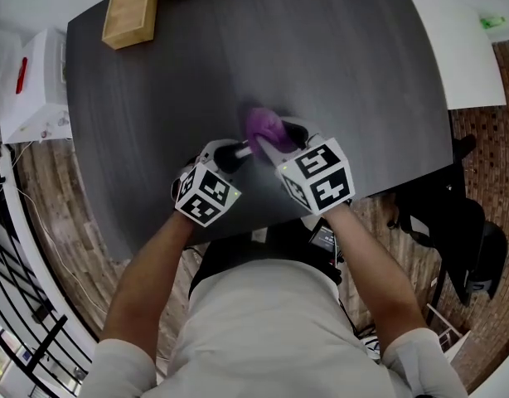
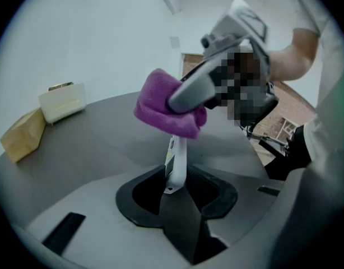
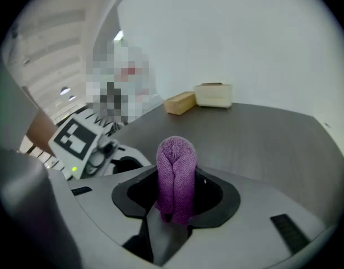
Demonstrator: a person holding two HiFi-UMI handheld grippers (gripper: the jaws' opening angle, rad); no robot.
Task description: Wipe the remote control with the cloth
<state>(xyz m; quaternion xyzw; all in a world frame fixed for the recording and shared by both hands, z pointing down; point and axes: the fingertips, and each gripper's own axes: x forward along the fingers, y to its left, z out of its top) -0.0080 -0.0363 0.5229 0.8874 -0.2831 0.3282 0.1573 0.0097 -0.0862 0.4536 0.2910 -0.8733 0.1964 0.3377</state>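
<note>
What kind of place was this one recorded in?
Probably an indoor office or workroom, though that is a guess: a large dark table stands on a wood-look plank floor, with a plain white wall behind it.

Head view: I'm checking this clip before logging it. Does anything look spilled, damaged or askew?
Nothing stands out. The left gripper holds the remote control by one end, the right gripper holds the bunched purple cloth over its other end.

Purple cloth [image 2: 171,110] over upright white remote [image 2: 176,167]
</note>
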